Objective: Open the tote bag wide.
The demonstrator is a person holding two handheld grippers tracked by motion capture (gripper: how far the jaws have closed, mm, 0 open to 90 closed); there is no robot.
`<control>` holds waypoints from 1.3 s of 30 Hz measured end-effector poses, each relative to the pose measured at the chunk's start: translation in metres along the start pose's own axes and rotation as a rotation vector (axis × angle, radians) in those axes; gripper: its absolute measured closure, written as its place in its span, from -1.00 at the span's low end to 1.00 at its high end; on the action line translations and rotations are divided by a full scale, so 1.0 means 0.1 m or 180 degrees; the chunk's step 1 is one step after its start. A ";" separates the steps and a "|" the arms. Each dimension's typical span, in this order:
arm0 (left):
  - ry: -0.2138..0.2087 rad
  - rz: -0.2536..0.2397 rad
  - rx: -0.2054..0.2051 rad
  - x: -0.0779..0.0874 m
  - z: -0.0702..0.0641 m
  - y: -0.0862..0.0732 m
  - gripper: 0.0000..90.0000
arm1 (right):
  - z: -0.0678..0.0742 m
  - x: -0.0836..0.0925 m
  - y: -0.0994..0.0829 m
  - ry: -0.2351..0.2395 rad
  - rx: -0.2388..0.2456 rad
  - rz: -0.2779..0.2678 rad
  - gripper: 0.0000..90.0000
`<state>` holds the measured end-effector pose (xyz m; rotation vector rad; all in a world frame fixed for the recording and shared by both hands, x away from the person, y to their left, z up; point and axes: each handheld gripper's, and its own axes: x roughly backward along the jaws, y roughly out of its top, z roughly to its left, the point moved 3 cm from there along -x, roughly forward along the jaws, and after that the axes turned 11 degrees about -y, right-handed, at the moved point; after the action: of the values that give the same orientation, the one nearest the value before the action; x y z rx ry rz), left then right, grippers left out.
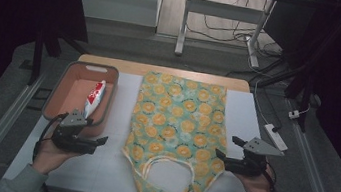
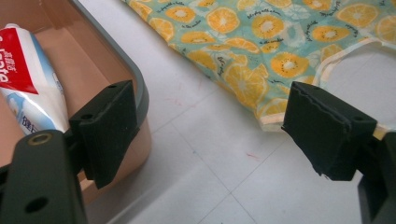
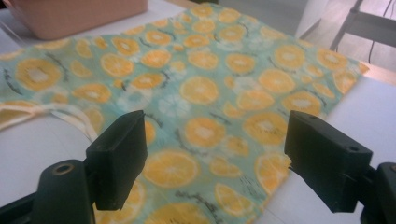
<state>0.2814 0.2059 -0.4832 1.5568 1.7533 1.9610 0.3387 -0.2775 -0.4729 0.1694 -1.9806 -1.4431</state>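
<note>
Left hand-held gripper (image 1: 101,141): jaws spread, nothing between them.
Right hand-held gripper (image 1: 224,148): jaws spread, empty, at the cloth's edge.
Garment (image 1: 176,127): orange-print top lying flat on the bench (image 1: 110,168), between both hand-held grippers.
Handling: likely light, soft and limp; it should bunch and slide.
Grip points: the side edges near each hand-held gripper, by the straps (image 1: 168,169).
Beside left hand-held gripper: tray (image 1: 54,100) holding a tube (image 1: 93,96).

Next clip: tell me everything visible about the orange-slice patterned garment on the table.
The garment is a thin, soft-looking fabric top, teal-green with printed yellow-orange citrus slices and small dark lettering. Cream binding edges a rounded neck opening and narrow straps at the end nearest the person. It lies spread flat on the white table, hem toward the far edge, right of the pink bin without touching it. Both grippers flank it with open fingers; neither holds it.
</note>
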 end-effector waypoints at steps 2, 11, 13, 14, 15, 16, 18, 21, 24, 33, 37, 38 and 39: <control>0.0002 -0.0007 -0.0004 0.01 0.01 0.00 -0.60 | 0.01 -0.01 0.01 0.0006 0.0025 0.0019 -0.53; -0.0015 0.0000 -0.0006 0.01 0.01 -0.01 -0.60 | -0.03 0.03 0.02 -0.0010 0.0018 -0.0040 -0.49; -0.0022 -0.0003 0.0011 0.00 0.01 -0.02 -0.60 | -0.04 0.03 0.02 -0.0012 0.0010 -0.0044 -0.49; -0.0022 -0.0003 0.0011 0.00 0.01 -0.02 -0.59 | -0.04 0.03 0.01 -0.0009 0.0005 -0.0040 -0.49; -0.0023 0.0020 0.0007 -0.01 0.01 -0.03 -0.59 | -0.04 0.02 0.00 -0.0020 0.0004 -0.0022 -0.48; -0.0023 0.0020 0.0007 -0.01 0.01 -0.03 -0.59 | -0.05 0.02 -0.01 -0.0027 0.0016 -0.0014 -0.48; -0.0022 0.0033 -0.0007 -0.02 0.00 -0.02 -0.59 | -0.05 0.01 -0.02 -0.0030 0.0023 0.0000 -0.48; -0.0012 0.0034 -0.0041 -0.01 -0.01 0.00 -0.59 | -0.04 0.00 0.03 -0.0033 0.0059 -0.0013 -0.48; -0.0020 0.0003 -0.0053 0.00 -0.02 0.02 -0.58 | -0.03 0.03 0.06 -0.0037 0.0061 -0.0075 -0.45; -0.0024 0.0022 -0.0163 -0.02 -0.13 0.05 -0.57 | 0.00 0.01 0.05 0.0046 0.0036 -0.0084 -0.44; -0.0078 0.0057 -0.0268 -0.11 -0.22 0.14 -0.57 | 0.04 -0.01 0.05 0.0083 0.0067 -0.0086 -0.44; -0.0087 0.0063 -0.0281 -0.12 -0.24 0.16 -0.57 | 0.04 -0.01 0.05 0.0083 0.0067 -0.0086 -0.44; -0.0102 0.0075 -0.0300 -0.14 -0.25 0.19 -0.56 | 0.05 -0.02 0.05 0.0100 0.0071 -0.0077 -0.44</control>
<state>0.2804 0.1728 -0.4725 1.5761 1.6132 1.9866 0.3383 -0.2706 -0.4698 0.2253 -1.9762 -1.4257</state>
